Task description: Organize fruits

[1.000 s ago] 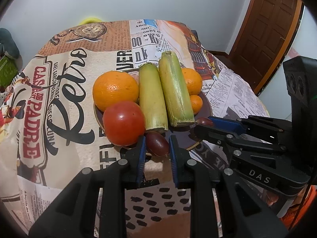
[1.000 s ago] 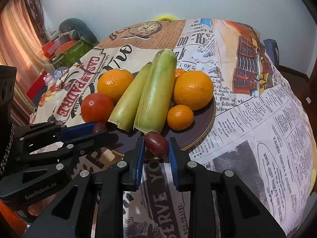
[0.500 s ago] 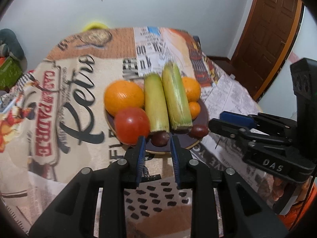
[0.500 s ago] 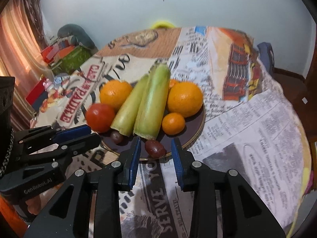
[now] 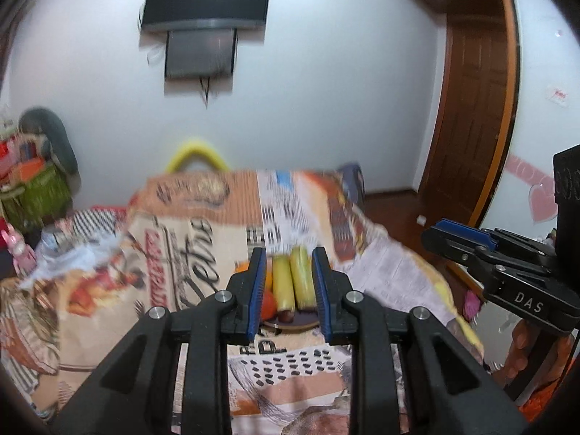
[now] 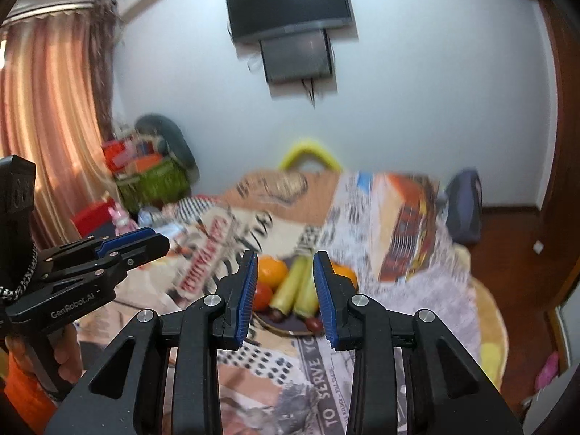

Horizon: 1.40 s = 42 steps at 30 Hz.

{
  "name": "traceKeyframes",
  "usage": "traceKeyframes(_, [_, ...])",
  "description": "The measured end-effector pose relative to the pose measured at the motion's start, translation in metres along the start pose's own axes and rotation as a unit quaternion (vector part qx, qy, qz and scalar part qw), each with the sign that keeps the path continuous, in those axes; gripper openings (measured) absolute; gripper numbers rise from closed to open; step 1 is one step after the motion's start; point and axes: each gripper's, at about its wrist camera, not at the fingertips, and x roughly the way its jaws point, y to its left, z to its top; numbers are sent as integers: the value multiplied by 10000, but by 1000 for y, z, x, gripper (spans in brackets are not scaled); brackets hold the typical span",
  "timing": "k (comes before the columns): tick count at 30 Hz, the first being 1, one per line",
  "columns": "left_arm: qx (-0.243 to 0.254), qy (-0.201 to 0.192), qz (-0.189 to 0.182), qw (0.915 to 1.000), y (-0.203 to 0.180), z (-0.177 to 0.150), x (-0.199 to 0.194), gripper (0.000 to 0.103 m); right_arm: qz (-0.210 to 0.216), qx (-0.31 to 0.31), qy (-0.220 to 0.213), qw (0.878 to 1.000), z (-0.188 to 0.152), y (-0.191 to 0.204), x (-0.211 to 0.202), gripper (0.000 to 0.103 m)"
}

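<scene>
fruits are sitting on a dark plate (image 6: 290, 329) on the worktop (image 6: 417, 290), straight ahead of both tools; left tool (image 5: 286, 290) and right tool (image 6: 285, 291) are hovering, spread apart and empty, equally near.

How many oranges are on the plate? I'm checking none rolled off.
2 show clearly: one orange left of the green stalks, one right, half behind the claw finger. A smaller one may be hidden.

Bare tablecloth (image 6: 275, 366) before plate (image 6: 290, 328) (fruit crowds it); both tools well above.
</scene>
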Motion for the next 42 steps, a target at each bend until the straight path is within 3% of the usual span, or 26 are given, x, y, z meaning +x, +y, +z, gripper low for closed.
traceKeyframes(5, [128, -608, 105, 9980, -12, 10, -56, 26, 3, -33, -686, 9976, 8, 21, -50, 29])
traceKeyframes(8, [187, -870, 183, 9959, -19, 12, -81, 35, -18, -29, -971, 9953, 9, 29, -69, 33])
traceKeyframes(10, [215, -1030, 266, 9941, -22, 12, -94, 50, -85, -48, -1104, 9938, 7, 34, -77, 45])
traceKeyframes(13, [212, -1189, 303, 9922, -24, 10, -109, 64, -168, -63, -1189, 9927, 4, 38, -82, 61])
traceKeyframes(16, [181, -1236, 262, 9918, -24, 8, -117, 68, -307, -92, -1256, 9916, 2, 40, -84, 74])
traceKeyframes(22, [210, -1302, 327, 9907, -26, 2, -124, 90, -504, -135, -1330, 9897, 1, 43, -87, 89])
traceKeyframes(27, [226, -1361, 459, 9894, -27, -3, -127, 100, -591, -122, -1392, 9884, -3, 44, -91, 103])
traceKeyframes(42, [210, -1359, 441, 9895, -29, -6, -129, 103, -648, -263, -1434, 9872, -9, 50, -99, 103])
